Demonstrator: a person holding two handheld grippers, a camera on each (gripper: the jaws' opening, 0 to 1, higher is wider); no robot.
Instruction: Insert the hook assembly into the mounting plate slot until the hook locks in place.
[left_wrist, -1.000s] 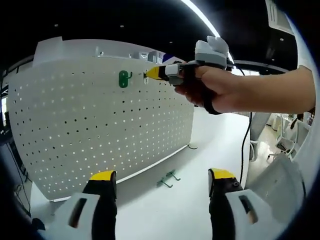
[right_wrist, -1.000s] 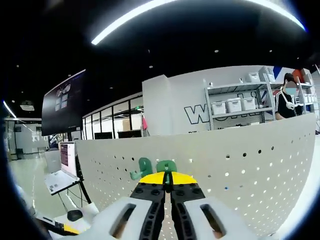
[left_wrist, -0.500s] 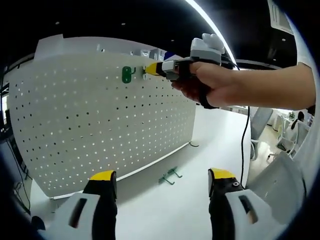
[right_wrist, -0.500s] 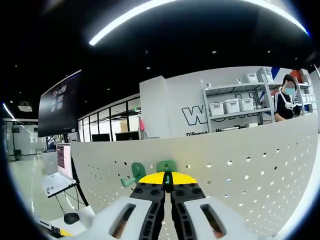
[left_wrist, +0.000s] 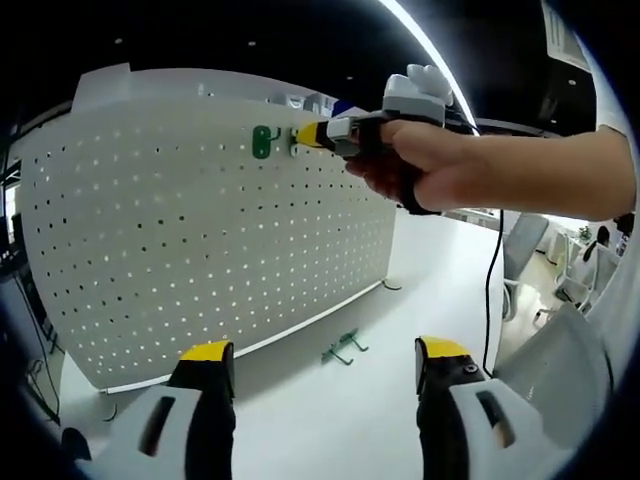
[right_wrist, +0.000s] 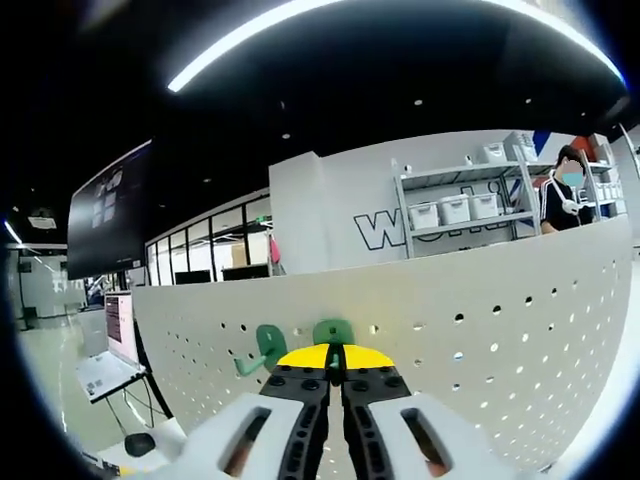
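Note:
The white pegboard mounting plate (left_wrist: 200, 230) stands upright on the table. One green hook (left_wrist: 262, 141) hangs near its top edge. Just right of it, a hand holds my right gripper (left_wrist: 305, 135) with its tips against the board. In the right gripper view that gripper (right_wrist: 335, 357) is shut on a second green hook (right_wrist: 333, 331), pressed to the pegboard (right_wrist: 500, 350), with the hung hook (right_wrist: 262, 345) to its left. My left gripper (left_wrist: 325, 352) stays low and open, holding nothing. A third green hook (left_wrist: 342, 349) lies on the table by the board's foot.
The white table (left_wrist: 330, 430) runs out in front of the board. A black cable (left_wrist: 492, 290) hangs from the right gripper. Behind the board are a shelf with boxes (right_wrist: 450, 215), a person (right_wrist: 562, 190), a laptop (right_wrist: 108, 345) and a dark screen (right_wrist: 108, 225).
The right gripper has edged its hook closer to the hung hook, near the board's top edge. The left gripper has stayed open and still.

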